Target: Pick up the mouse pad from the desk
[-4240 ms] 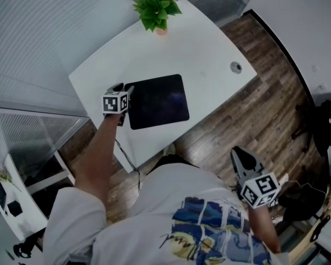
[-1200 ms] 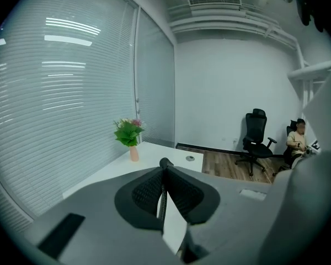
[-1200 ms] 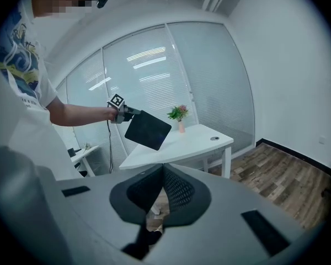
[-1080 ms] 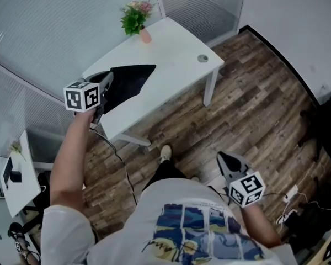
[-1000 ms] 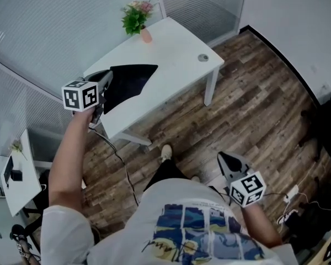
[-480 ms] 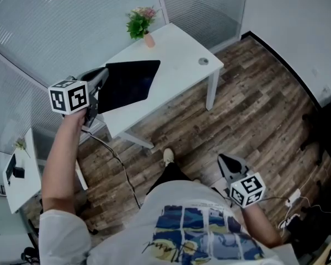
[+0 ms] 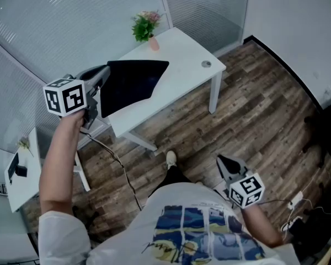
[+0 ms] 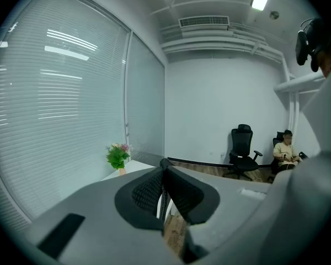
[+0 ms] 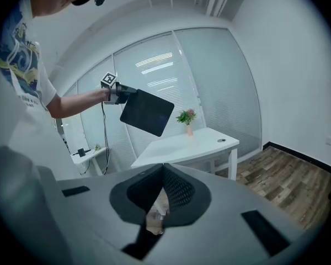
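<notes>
Head view: left gripper [image 7: 101, 75] clamped on one edge of the black mouse pad [image 7: 131, 84], held in the air over the near left end of the white desk [image 7: 187, 59], clear of its top. Left gripper view: jaws almost together, only a thin gap between. Right gripper view: pad tilted, potted plant [image 9: 186, 118] beyond. Right gripper [image 7: 227, 164] low over wooden floor [image 7: 265, 109], jaws together, nothing between.
</notes>
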`<act>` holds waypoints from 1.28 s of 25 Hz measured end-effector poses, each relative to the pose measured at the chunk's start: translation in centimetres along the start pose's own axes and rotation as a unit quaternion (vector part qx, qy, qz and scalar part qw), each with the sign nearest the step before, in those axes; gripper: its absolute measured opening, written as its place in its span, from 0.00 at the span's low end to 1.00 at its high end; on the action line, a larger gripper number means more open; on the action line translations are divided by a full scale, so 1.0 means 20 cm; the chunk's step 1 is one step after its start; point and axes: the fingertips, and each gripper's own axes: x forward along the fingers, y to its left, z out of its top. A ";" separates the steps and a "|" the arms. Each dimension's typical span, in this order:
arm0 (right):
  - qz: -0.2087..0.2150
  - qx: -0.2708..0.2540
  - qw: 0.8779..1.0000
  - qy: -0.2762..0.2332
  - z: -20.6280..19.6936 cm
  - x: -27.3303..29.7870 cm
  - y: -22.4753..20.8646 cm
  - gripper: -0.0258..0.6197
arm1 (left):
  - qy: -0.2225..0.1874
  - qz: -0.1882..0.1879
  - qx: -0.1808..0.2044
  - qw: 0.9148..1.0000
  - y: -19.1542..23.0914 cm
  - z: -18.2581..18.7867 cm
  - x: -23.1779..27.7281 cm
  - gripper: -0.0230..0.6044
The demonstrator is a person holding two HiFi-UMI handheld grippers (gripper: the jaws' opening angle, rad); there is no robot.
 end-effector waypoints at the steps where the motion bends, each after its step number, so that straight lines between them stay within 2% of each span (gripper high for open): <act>1: 0.000 0.000 1.000 0.000 0.00 -0.01 0.01 0.04 | -0.002 -0.002 -0.001 1.000 -0.01 0.01 -0.02 0.07; 14: 0.005 -0.005 1.000 -0.006 -0.03 -0.07 0.09 0.04 | -0.014 -0.016 0.004 1.000 -0.16 0.12 -0.17 0.07; 32: 0.008 -0.017 1.000 -0.017 0.01 -0.09 0.09 0.04 | -0.029 -0.025 0.002 0.999 -0.22 0.22 -0.24 0.07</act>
